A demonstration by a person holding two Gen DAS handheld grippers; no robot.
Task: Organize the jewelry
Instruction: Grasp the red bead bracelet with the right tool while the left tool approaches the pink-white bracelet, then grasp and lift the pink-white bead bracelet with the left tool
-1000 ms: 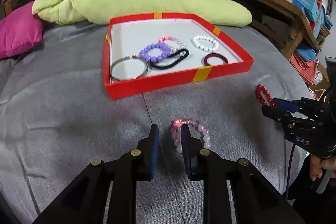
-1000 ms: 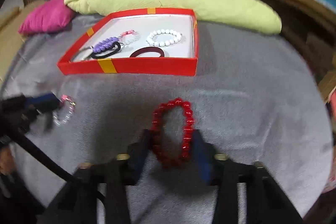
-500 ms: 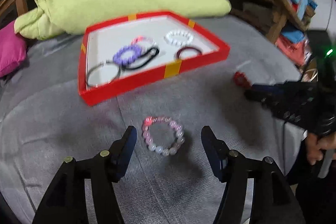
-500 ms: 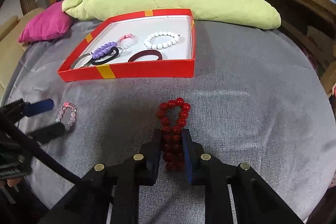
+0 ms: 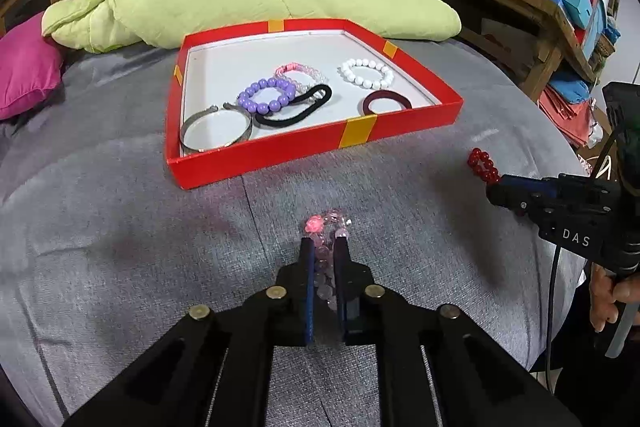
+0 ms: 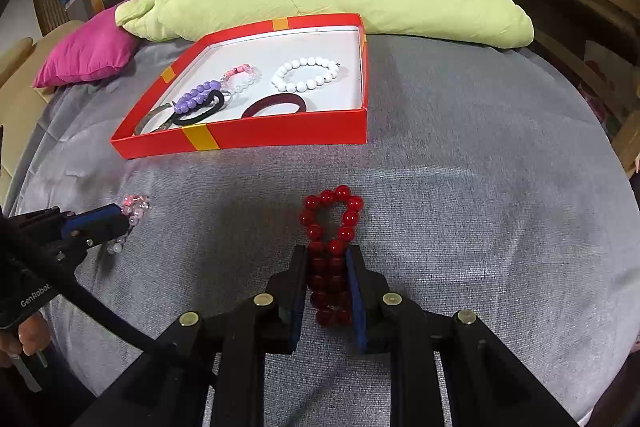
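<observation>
left gripper (image 5: 324,245) pinched shut on pink bracelet (image 5: 325,227), squashed flat between its fingers, on the grey cloth (image 5: 120,227) in front of the red tray (image 5: 320,143), right gripper (image 6: 329,255) clamped on red bracelet (image 6: 332,223), loop poking past fingertips toward tray

Bare grey cloth (image 6: 460,187) ahead; red tray (image 6: 280,137) wall blocks beyond.

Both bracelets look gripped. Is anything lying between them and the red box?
Nothing visible does. The left gripper is shut on the pink bracelet, the right gripper on the red bracelet. Only bare grey cover lies before the red box, whose low front wall must be cleared.
</observation>
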